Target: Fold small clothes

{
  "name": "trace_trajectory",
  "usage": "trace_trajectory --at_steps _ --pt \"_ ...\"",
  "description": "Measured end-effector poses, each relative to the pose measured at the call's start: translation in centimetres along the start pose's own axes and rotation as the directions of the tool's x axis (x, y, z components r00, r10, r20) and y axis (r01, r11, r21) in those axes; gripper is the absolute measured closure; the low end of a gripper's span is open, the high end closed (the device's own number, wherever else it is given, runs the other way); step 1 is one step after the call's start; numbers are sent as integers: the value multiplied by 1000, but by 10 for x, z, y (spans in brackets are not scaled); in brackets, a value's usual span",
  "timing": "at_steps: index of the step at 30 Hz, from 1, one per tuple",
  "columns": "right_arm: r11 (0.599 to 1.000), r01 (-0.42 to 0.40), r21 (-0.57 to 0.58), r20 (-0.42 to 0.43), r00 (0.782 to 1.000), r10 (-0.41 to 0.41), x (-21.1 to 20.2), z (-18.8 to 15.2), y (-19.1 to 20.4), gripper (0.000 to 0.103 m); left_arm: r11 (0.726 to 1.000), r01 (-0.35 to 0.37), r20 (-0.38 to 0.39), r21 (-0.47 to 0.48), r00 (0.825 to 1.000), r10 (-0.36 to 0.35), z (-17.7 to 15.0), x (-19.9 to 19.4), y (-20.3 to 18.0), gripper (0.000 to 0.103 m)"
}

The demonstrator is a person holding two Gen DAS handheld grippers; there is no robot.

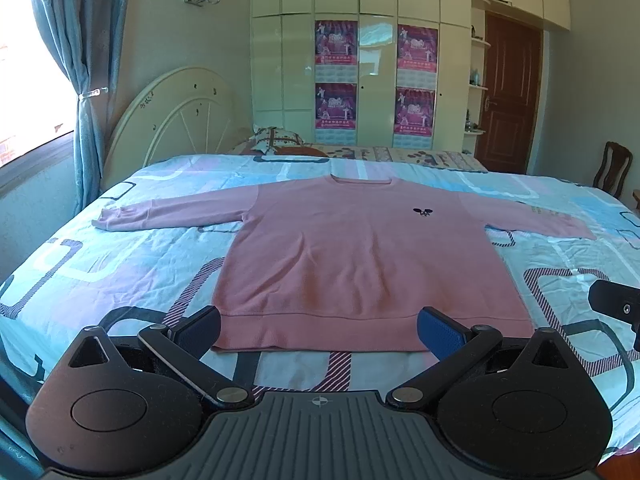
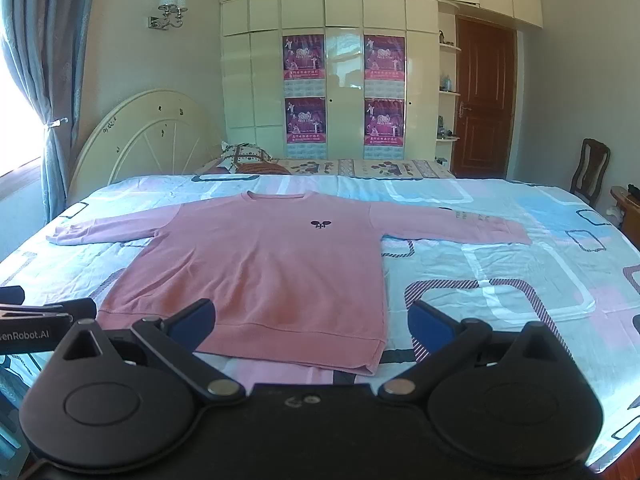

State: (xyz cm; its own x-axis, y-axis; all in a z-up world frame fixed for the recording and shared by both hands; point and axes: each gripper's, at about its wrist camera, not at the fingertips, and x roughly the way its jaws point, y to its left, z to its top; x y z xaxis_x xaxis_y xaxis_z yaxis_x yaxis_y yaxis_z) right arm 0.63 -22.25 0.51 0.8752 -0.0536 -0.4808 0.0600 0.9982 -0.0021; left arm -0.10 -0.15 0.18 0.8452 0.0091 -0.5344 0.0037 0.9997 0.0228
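Observation:
A pink long-sleeved sweater [image 1: 360,248] lies flat, front up, on the bed with both sleeves spread out to the sides; it also shows in the right wrist view [image 2: 260,264]. A small dark logo [image 1: 423,212] sits on its chest. My left gripper [image 1: 319,330] is open and empty, hovering just in front of the hem, its blue pads [image 1: 438,332] wide apart. My right gripper [image 2: 312,322] is open and empty, over the hem's right corner [image 2: 372,360]. The right gripper's edge shows in the left wrist view [image 1: 616,308].
The bed [image 1: 100,264] has a patterned blue, pink and white sheet. A cream headboard [image 1: 176,120] and a pillow [image 1: 276,140] are at the far left. Wardrobes [image 1: 360,60], a brown door [image 1: 508,96] and a chair [image 1: 612,172] stand beyond.

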Motion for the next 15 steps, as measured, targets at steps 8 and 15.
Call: trace_trajectory --at_steps 8,15 --pt "1000 1 -3 5 1000 -1 -1 1 3 0 1000 2 0 -2 1000 -2 0 -1 2 0" --pt "1000 -3 -6 8 1000 3 -3 2 2 0 1000 5 0 1 1000 -5 1 -2 2 0"
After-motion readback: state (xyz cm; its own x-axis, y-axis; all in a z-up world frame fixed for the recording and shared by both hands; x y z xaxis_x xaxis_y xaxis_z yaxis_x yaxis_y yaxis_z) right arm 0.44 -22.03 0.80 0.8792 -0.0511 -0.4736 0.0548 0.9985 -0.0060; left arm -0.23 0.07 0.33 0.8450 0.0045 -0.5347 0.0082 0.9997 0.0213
